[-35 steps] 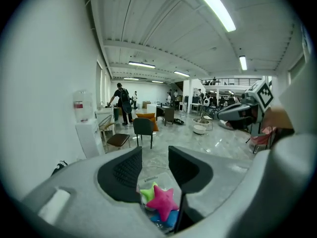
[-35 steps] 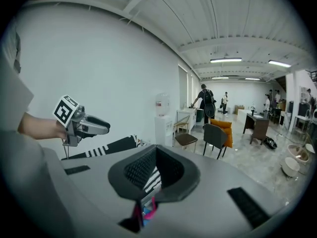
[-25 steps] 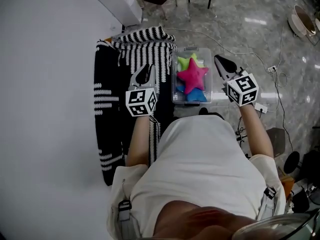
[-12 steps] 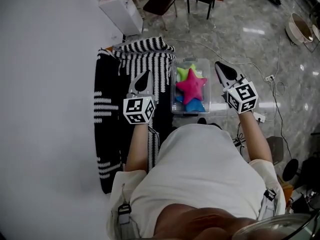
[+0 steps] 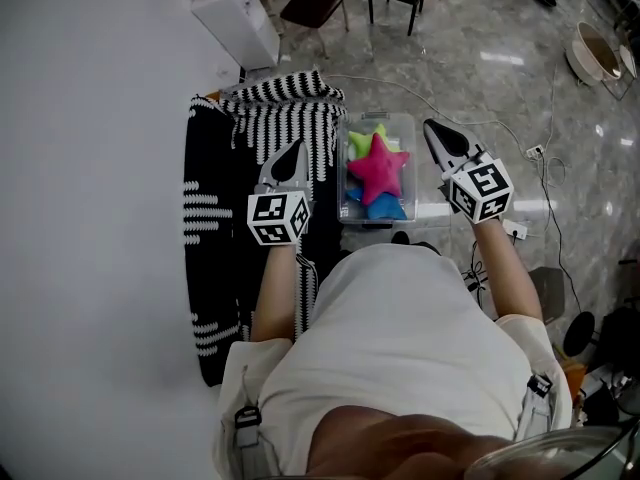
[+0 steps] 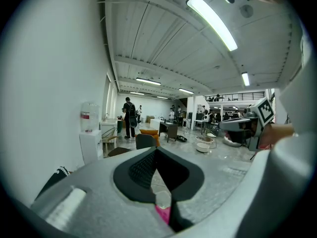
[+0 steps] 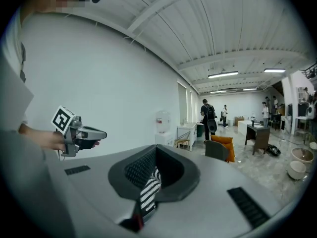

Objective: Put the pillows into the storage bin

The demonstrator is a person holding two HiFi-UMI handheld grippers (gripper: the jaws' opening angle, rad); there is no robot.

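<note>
Left gripper (image 5: 296, 148) newly closed, held level.

I was looking into a big open-plan workspace, part office, part lab. It had a polished stone floor (image 5: 480, 28), strip lights (image 6: 210, 16) under a ribbed ceiling, and a water dispenser (image 6: 89, 133) by the white wall. There were desks (image 7: 257, 132), chairs (image 5: 310, 3), people (image 6: 130, 115) standing about and a railed mezzanine (image 6: 237, 96).
</note>
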